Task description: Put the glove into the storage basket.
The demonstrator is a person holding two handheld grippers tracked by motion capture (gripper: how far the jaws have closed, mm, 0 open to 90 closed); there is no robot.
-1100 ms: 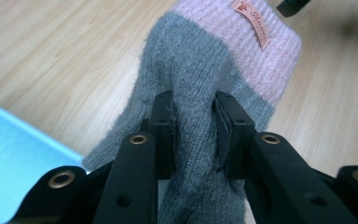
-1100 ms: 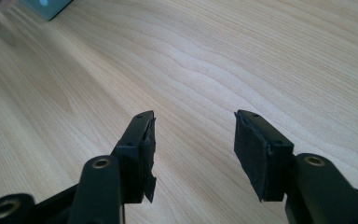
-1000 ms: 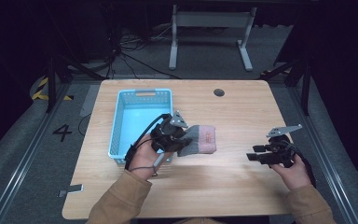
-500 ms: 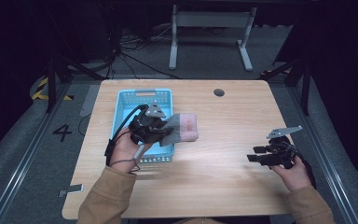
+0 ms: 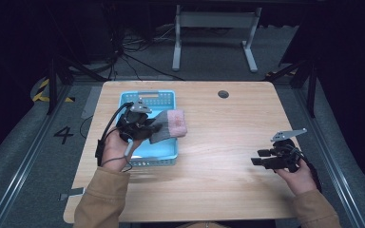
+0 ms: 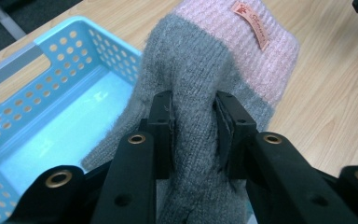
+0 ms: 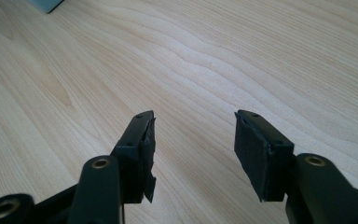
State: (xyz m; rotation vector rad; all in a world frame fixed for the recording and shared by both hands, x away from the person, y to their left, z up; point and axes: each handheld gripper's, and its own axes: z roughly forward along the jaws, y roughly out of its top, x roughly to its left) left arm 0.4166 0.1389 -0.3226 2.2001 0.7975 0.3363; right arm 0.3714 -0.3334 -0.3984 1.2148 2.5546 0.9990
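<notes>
My left gripper [image 5: 148,127] is shut on a grey knitted glove with a pink cuff [image 5: 170,124], holding it in the air over the right side of the light blue basket [image 5: 129,98]. In the left gripper view the two pads pinch the grey part of the glove [image 6: 193,79], and the pink cuff with its small label points away, past the perforated basket [image 6: 42,116]. My right gripper [image 5: 261,157] rests low over the bare wood at the right of the table, open; between its jaws [image 7: 193,140] there is nothing but tabletop.
The wooden table [image 5: 218,180] has a round cable hole [image 5: 223,94] at the back centre. A metal stand [image 5: 214,28] and cables lie on the dark floor behind. A corner of the basket [image 7: 46,4] shows far off in the right gripper view.
The left hand has carried the glove leftward from the middle of the table to above the basket. The right hand and its gripper have stayed where they were.
</notes>
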